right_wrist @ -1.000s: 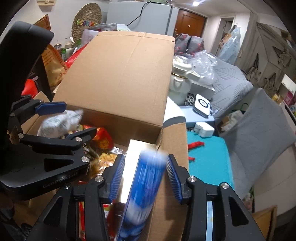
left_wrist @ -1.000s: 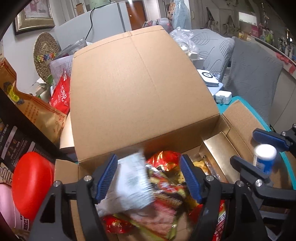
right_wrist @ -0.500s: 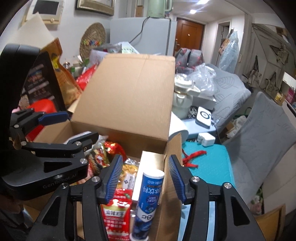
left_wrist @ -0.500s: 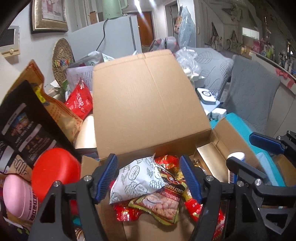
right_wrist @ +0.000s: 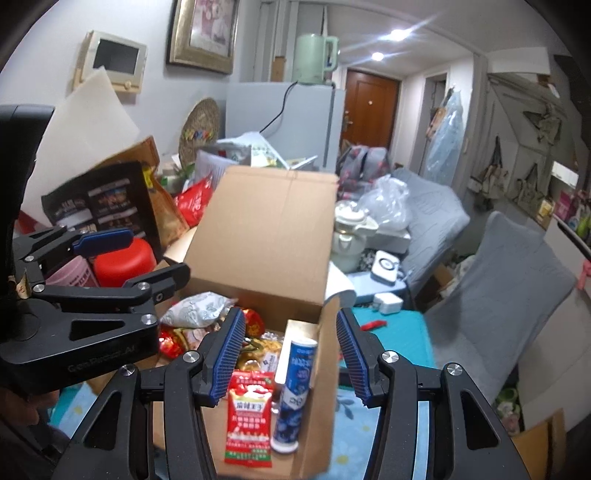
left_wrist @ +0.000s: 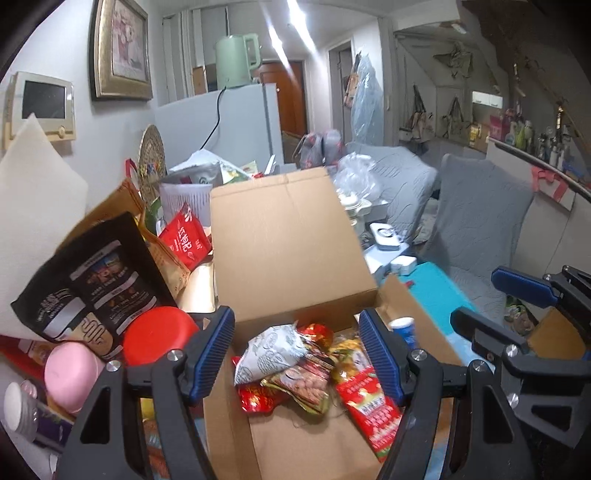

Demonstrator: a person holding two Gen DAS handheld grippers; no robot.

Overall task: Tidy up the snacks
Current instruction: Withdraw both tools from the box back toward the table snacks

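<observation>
A cluttered living room surrounds the open cardboard box of snack packets. Both the left gripper and right gripper hover above it, jaws wide, holding nothing.

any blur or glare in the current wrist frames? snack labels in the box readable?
Left wrist view: ceiling lights smear into white streaks, slight softness on the cardboard box, heavy fisheye bending at the edges. Right wrist view: ceiling lights flare into starbursts; the blue tube and red packet show sharp print, while the box's right wall looks smeared.
</observation>
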